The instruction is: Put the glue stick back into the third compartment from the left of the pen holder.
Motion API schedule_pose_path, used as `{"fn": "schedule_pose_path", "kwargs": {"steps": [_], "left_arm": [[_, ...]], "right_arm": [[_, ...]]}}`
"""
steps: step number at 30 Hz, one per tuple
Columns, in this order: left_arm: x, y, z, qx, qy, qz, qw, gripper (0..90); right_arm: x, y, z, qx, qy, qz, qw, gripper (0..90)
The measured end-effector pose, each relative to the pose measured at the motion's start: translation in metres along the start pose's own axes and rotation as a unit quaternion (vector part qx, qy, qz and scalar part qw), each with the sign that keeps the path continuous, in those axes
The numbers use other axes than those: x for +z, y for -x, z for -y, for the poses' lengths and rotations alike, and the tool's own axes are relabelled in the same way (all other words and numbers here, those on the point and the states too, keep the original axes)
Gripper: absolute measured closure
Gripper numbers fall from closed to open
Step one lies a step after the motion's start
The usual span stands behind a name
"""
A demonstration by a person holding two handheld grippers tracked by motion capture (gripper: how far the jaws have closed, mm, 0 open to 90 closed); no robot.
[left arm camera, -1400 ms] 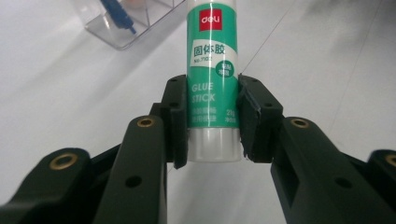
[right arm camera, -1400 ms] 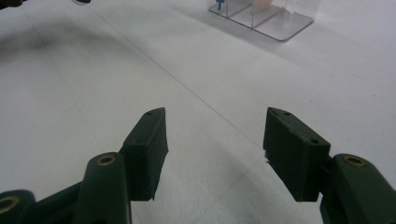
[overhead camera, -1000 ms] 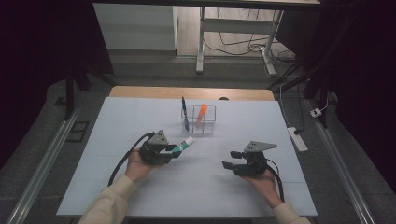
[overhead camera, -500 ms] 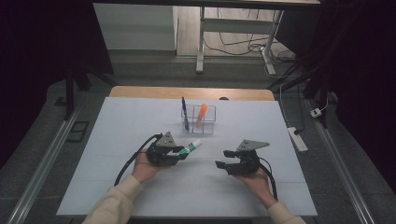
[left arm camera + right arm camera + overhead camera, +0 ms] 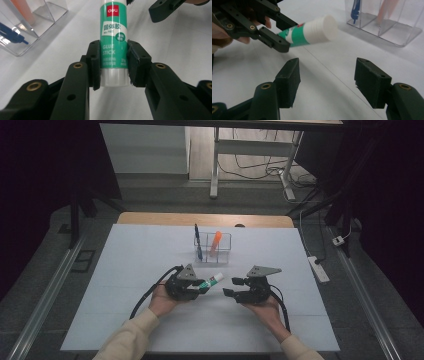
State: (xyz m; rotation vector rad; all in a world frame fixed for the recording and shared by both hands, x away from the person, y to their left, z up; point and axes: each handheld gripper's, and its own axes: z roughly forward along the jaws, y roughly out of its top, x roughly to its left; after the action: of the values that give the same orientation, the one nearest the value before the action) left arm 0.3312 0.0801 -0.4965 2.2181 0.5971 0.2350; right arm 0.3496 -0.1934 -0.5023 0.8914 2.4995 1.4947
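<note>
A green and white glue stick (image 5: 113, 42) is clamped by its base between the pads of my left gripper (image 5: 113, 66), shut on it; its white cap end points toward my right gripper. In the high view the glue stick (image 5: 211, 281) juts right from the left gripper (image 5: 200, 287), a little above the table. My right gripper (image 5: 231, 286) faces it from the right, open, with a small gap to the cap. Through the right gripper view the cap (image 5: 325, 27) hovers beyond the open right gripper (image 5: 327, 82), nothing between its pads.
A clear plastic organizer (image 5: 214, 257) stands behind the grippers, holding a blue pen (image 5: 197, 240) and an orange marker (image 5: 215, 242). The white tabletop (image 5: 125, 270) spreads around. A power strip (image 5: 319, 269) lies off the table's right edge.
Both hands have drifted inward toward each other. The gap between the glue stick's cap and the right gripper has narrowed. The left gripper kept its hold.
</note>
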Motion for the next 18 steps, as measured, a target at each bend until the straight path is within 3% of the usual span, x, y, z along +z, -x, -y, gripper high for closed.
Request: {"fn": "schedule_pose_path", "kwargs": {"steps": [18], "left_arm": [[0.010,0.009,-0.004,0.017,0.001,0.011,0.9998,65.8]], "right_arm": [[0.012,-0.004,-0.007,0.018,0.011,-0.030,0.9993,38.0]]}}
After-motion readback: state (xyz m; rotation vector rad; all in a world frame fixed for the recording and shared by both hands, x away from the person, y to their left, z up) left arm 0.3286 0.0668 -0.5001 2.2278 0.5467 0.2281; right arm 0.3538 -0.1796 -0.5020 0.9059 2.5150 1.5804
